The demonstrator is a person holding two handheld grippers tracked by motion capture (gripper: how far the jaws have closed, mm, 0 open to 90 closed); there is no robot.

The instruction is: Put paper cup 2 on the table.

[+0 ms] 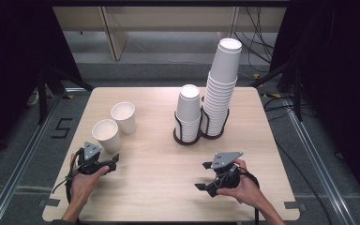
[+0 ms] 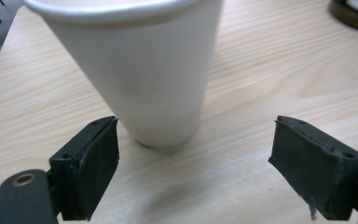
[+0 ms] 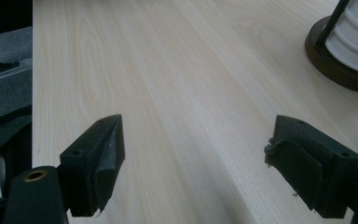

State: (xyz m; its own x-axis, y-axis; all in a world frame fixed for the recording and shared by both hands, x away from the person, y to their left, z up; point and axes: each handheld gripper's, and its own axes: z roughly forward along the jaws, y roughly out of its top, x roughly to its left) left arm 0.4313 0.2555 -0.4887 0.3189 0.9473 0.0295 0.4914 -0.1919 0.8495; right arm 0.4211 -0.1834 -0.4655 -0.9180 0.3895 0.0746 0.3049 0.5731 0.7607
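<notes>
Left gripper is held low at the lower left of the high view, jaws parted and gripping nothing — in the left gripper view the near cup stands upright just ahead of the pads, not touched. Same cup is seen left of centre in the high view, w/ a second cup just beside it, up and to the right. Right gripper is held at lower right, jaws likewise spread over bare wood. Two stacks of cups are set in dark wire holders right of centre: a short stack and a tall leaning stack. Open tabletop is left between the grippers and along the bottom edge. A "5" is marked on the floor, left of the table.
</notes>
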